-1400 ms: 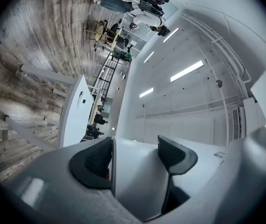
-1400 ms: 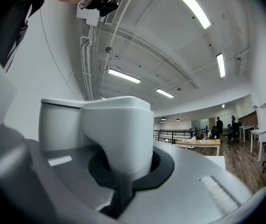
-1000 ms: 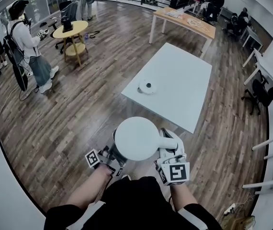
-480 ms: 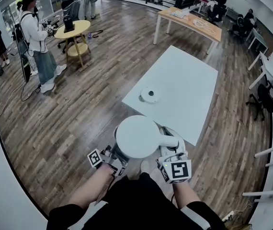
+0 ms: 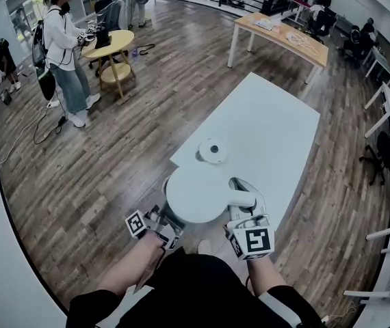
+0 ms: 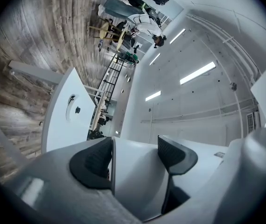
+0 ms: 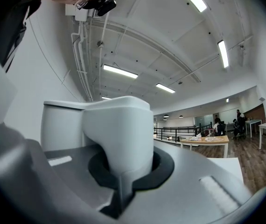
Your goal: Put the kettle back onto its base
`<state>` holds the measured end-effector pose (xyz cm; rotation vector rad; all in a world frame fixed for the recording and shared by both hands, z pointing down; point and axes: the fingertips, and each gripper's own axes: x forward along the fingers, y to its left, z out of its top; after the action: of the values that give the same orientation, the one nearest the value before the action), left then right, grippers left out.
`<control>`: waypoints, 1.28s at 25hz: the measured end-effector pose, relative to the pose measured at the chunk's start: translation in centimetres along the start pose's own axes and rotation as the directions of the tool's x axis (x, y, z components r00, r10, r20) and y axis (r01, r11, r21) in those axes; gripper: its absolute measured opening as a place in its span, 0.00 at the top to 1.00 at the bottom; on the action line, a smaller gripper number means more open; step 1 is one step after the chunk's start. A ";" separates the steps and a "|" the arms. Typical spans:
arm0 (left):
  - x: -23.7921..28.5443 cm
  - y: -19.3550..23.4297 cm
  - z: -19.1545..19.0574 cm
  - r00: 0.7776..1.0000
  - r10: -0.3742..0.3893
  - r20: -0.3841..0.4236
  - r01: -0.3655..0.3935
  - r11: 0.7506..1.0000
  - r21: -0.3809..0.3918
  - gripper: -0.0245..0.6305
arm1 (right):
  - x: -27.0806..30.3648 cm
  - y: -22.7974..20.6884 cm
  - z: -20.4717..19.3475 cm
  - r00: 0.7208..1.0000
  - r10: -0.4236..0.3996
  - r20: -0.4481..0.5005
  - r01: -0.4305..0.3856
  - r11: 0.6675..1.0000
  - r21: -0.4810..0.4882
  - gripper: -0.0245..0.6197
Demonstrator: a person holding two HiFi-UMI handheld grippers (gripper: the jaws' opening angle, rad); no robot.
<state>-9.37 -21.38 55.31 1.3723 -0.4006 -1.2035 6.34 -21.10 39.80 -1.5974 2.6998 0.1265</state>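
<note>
Aloft, kettle [image 5: 195, 195] clamped in left tool [image 6: 134, 160] and right tool [image 7: 123, 175], base [image 5: 213, 150] on white table [image 5: 277, 125] ahead, person [image 5: 63, 53] beyond

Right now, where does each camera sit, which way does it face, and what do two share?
Head view: on person's head, facing down at kettle, base, table; forearms show.
Left gripper view: rides left gripper, jaws on kettle, facing base.
Right gripper view: rides right gripper, jaws shut on kettle handle, facing the room.
Shared: head and left gripper views show base.
</note>
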 end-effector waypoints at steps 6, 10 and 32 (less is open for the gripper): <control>3.7 1.6 0.1 1.000 -0.010 0.011 0.010 1.000 0.008 0.48 | 2.1 -3.3 0.0 0.999 0.032 0.006 -0.032 0.999 0.002 0.95; 5.7 2.9 0.0 1.000 -0.013 0.007 0.013 1.000 0.010 0.48 | 2.9 -5.4 -0.5 1.000 0.027 0.007 -0.027 1.000 -0.007 0.95; 15.3 8.2 4.7 0.996 0.069 -0.050 -0.069 0.998 -0.005 0.49 | 10.9 -12.9 -3.5 0.996 -0.092 -0.004 0.092 0.995 0.040 0.95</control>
<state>-3.68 -38.28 57.46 1.3694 -0.4059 -1.1113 12.53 -37.04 41.92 -1.7077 2.6065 0.0693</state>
